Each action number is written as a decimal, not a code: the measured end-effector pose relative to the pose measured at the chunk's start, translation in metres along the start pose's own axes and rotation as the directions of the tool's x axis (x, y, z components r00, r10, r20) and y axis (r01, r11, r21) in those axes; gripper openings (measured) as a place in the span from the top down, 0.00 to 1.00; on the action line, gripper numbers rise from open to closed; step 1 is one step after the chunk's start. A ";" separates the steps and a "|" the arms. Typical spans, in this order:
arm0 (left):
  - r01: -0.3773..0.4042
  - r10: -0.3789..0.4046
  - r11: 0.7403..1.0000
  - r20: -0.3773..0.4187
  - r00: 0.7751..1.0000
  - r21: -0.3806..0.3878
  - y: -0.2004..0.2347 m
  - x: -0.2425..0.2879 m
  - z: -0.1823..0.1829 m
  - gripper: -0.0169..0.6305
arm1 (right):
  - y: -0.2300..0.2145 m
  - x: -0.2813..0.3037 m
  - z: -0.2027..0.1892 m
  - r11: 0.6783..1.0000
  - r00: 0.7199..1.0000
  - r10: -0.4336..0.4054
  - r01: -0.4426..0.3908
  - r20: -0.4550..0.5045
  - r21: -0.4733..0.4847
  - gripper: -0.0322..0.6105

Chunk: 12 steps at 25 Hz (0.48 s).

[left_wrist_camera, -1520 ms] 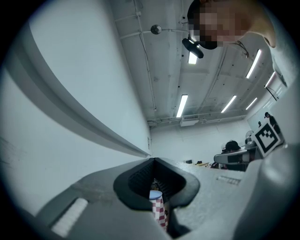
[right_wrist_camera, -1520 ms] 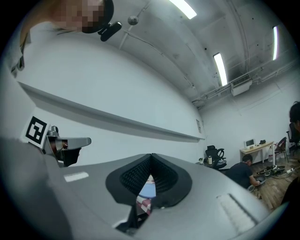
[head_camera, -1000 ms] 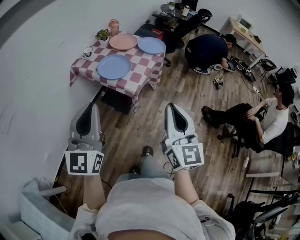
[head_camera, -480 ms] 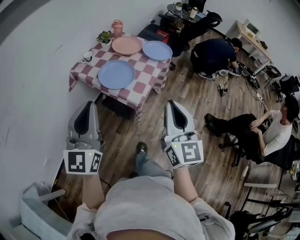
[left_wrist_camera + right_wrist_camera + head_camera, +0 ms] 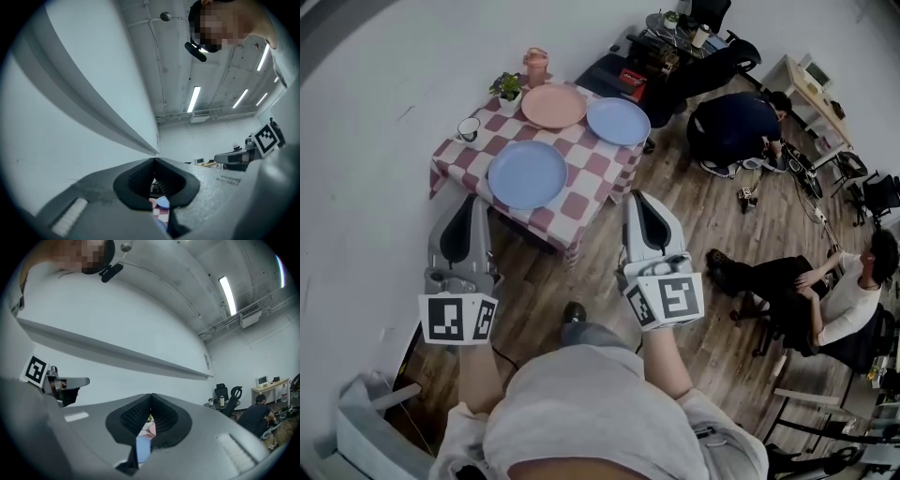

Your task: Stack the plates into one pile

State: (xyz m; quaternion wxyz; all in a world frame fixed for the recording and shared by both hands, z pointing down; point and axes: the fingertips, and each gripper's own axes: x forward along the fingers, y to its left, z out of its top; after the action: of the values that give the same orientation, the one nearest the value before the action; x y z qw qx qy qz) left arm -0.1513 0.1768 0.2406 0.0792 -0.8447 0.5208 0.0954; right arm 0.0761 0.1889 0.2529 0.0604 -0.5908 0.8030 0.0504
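Left claw (image 5: pixel 469 202) and right claw (image 5: pixel 636 199) are closed, empty, aimed at desk (image 5: pixel 581 202) just ahead, likely because its three separate plates (image 5: pixel 527 174) lie beyond reach.

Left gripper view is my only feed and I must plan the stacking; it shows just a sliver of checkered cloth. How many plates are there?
Observer: Three, all lying apart: a near blue plate, a pink plate and a far blue plate.
Operator: Is the right gripper carrying anything?
Observer: No; it is shut and empty.
Operator: Anything else on the table?
Observer: A potted plant, beside the pink plate.
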 end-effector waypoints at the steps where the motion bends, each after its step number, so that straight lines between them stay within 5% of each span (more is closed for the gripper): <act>1: -0.003 0.003 1.000 0.002 1.000 0.003 0.001 0.007 -0.001 0.97 | -0.004 0.007 0.000 1.000 1.000 0.005 -0.005 0.002 0.000 0.96; 12: -0.022 0.020 0.999 0.049 0.999 0.038 -0.006 0.066 0.001 0.97 | -0.046 0.051 0.002 0.999 0.998 0.046 -0.046 0.044 -0.002 0.96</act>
State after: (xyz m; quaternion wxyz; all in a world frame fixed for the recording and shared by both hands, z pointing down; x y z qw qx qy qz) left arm -0.1168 0.1229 0.2236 0.1069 -0.8348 0.5294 0.1068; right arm 0.1048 0.1275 0.2425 0.0767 -0.5709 0.8148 0.0651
